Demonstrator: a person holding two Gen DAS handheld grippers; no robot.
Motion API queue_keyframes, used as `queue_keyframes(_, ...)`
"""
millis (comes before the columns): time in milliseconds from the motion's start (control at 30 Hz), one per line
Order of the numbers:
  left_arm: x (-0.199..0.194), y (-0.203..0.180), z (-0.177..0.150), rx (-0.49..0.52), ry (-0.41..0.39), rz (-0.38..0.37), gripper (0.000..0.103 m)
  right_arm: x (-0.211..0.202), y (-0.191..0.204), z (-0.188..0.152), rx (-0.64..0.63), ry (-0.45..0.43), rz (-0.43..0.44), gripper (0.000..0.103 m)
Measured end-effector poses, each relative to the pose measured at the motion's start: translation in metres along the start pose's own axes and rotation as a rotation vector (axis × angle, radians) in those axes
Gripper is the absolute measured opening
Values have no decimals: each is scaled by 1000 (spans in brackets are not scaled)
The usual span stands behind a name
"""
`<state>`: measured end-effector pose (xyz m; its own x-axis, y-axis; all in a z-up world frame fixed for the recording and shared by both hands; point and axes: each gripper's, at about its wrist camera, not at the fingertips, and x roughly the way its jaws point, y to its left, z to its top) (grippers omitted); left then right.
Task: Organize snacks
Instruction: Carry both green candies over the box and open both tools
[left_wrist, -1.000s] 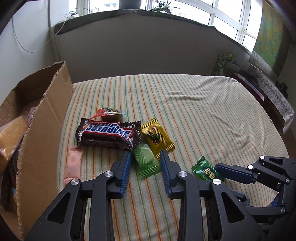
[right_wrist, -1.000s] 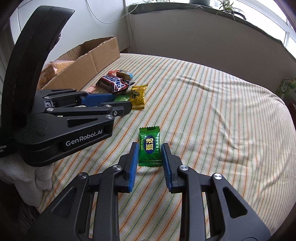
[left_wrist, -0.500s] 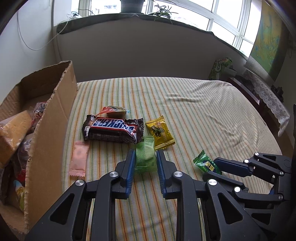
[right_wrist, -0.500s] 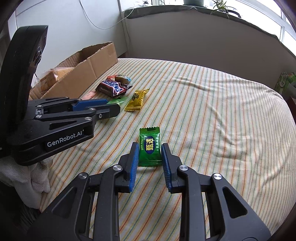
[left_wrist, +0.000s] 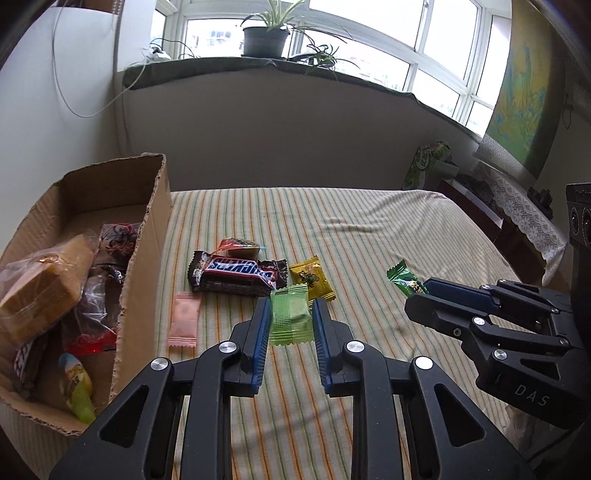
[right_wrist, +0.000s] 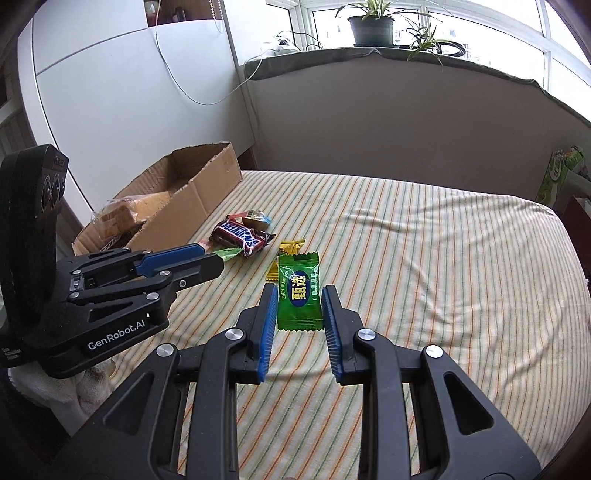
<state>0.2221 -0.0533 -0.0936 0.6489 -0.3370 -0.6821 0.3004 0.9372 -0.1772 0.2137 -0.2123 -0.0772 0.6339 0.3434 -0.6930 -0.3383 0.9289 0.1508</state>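
Observation:
My left gripper (left_wrist: 290, 314) is shut on a light green snack packet (left_wrist: 290, 317) and holds it above the striped bed. My right gripper (right_wrist: 299, 299) is shut on a dark green candy packet (right_wrist: 298, 295), also lifted off the bed; it shows in the left wrist view (left_wrist: 404, 280) too. On the bed lie a Snickers bar (left_wrist: 238, 273), a yellow packet (left_wrist: 312, 280), a pink packet (left_wrist: 183, 319) and a red-and-brown wrapped candy (left_wrist: 240, 247). An open cardboard box (left_wrist: 144, 266) holding several snacks stands at the left.
The bed's striped cover (right_wrist: 424, 266) stretches wide to the right and back. A low wall with a windowsill and potted plant (left_wrist: 266, 37) runs behind. A side table with a lace cloth (left_wrist: 517, 206) stands at the right.
Both grippers closed on their packets and rose off the bed. The left gripper lifted the light green packet; the right lifted the dark green candy.

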Motion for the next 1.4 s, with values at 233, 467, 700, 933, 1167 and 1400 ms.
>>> queue_keyframes(233, -38, 3, 7, -19, -98, -33, 21, -7, 7, 18, 1, -41, 40, 26)
queue_keyframes(467, -59, 28, 8, -49, -160, 6, 21, 3, 31, 40, -6, -70, 114, 26)
queue_keyframes(700, -71, 75, 0, -128, -182, 79, 21, 24, 69, 67, -23, -103, 207, 26)
queue_keyframes(933, -76, 100, -6, -162, -181, 110, 21, 56, 109, 88, -38, -105, 285, 26)
queue_keyframes(1167, -76, 100, -10, -138, -169, 111, 21, 88, 122, 94, -28, -60, 306, 26)
queue_keyframes(1400, -74, 99, -13, -134, -155, 96, 21, 97, 128, 95, -32, -46, 300, 26)
